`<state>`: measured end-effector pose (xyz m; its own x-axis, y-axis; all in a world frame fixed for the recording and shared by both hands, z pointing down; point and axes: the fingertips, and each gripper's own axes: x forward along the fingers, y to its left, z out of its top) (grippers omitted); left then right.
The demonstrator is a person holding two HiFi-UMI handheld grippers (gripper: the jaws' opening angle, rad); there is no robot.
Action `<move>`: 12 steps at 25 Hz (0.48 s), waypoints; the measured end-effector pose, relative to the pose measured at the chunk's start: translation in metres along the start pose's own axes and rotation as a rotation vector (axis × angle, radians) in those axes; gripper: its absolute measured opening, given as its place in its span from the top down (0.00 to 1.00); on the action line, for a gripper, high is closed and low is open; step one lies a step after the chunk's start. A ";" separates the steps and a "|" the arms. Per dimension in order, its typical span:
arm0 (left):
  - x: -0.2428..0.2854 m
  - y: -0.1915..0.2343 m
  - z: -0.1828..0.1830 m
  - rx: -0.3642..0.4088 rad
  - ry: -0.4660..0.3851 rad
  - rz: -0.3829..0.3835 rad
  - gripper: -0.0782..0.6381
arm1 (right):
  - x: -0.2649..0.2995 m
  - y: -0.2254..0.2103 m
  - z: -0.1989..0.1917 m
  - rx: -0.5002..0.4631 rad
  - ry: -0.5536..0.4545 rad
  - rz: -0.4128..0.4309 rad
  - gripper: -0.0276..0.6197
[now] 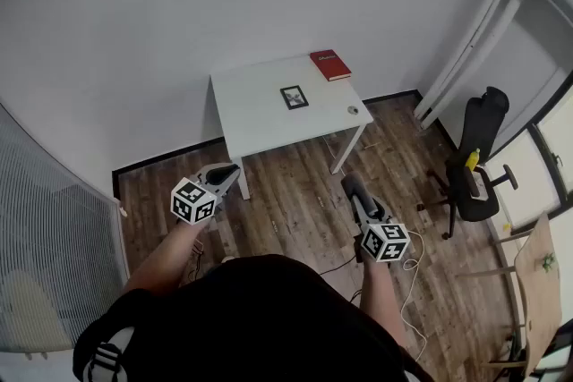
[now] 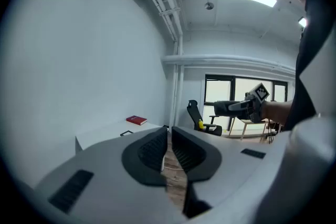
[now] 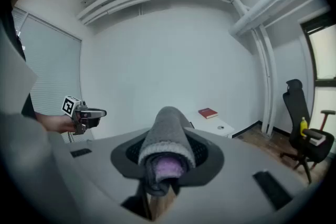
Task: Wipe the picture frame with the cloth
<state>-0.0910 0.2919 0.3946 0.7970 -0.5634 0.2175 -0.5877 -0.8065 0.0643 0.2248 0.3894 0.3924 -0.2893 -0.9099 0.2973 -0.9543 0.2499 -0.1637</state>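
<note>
Nearest of all, the person stands on the wooden floor with both grippers held out roughly level and side by side, well short of the table. On the left, the left gripper has its fingers clenched together with nothing between them. On the right, the right gripper has its fingers clamped on the rolled grey cloth, whose rounded end sticks out past the tips towards the table. Further off, the picture frame lies flat near the middle of the table, well apart from both grippers and roughly between the lines along which they point. From the cloth it lies ahead and somewhat to the left. Its longer side seems to run near to far, slightly skewed. Neither gripper looks clearly nearer, so the cloth probably has to travel forward and leftward, with the empty left gripper free to steady the frame. Beyond the frame, a red book rests at the far right corner.
</note>
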 end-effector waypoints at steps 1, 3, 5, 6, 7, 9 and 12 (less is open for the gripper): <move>0.000 0.000 0.004 0.008 0.000 -0.004 0.84 | 0.001 0.004 0.003 -0.002 -0.007 0.008 0.79; 0.000 0.000 0.012 0.021 -0.002 -0.007 0.84 | 0.002 0.012 0.007 -0.008 -0.015 0.022 0.79; -0.003 -0.002 0.016 0.022 -0.007 -0.004 0.84 | 0.000 0.017 0.007 -0.014 -0.010 0.030 0.79; -0.004 -0.003 0.017 0.018 -0.011 -0.002 0.84 | -0.002 0.018 0.006 -0.013 -0.004 0.033 0.79; -0.004 -0.004 0.017 0.014 -0.015 0.000 0.84 | -0.003 0.019 0.005 -0.013 0.002 0.035 0.79; -0.007 -0.007 0.013 0.003 -0.019 0.001 0.84 | -0.006 0.019 0.001 -0.015 0.014 0.036 0.79; -0.017 -0.007 -0.004 -0.022 -0.006 0.012 0.84 | -0.007 0.021 -0.002 -0.002 0.007 0.045 0.79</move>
<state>-0.1008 0.3075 0.3949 0.7909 -0.5738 0.2126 -0.5997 -0.7960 0.0828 0.2071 0.4020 0.3891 -0.3324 -0.8953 0.2966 -0.9405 0.2911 -0.1754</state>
